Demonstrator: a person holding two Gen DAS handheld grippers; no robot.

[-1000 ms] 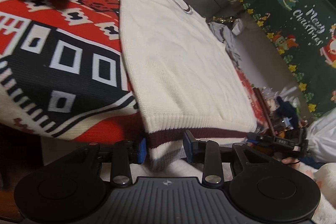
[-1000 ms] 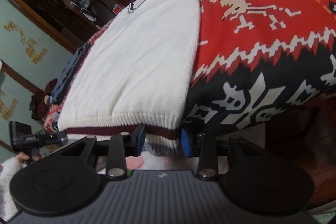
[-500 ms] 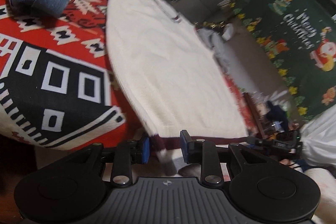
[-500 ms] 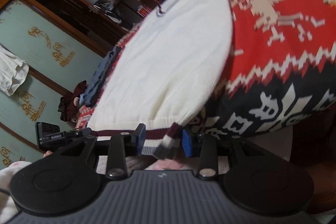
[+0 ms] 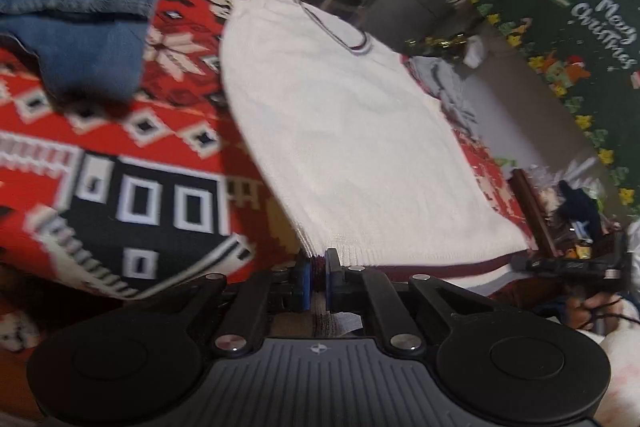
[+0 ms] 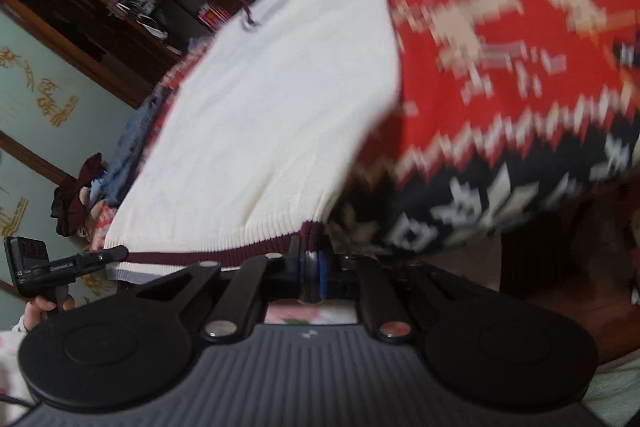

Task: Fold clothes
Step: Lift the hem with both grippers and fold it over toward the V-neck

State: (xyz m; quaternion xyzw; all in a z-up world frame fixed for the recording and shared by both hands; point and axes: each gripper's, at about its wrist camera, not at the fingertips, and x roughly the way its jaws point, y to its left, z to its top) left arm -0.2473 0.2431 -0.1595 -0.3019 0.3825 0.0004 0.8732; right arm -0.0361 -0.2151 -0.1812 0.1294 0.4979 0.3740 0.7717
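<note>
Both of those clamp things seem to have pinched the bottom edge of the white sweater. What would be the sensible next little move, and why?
Probably carry the hem up and forward toward the collar. The left hand-held gripper and right hand-held gripper are each closing on a corner of the white sweater's maroon-striped hem, while the body lies flat on the red patterned blanket, ready to be folded in half.

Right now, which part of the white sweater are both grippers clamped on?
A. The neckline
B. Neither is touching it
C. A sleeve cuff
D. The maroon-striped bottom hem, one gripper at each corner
D: the left gripper pinches the maroon hem at one corner of the white sweater, and the right gripper pinches the hem at the other corner, while the neckline lies at the far end on the red patterned blanket.
</note>
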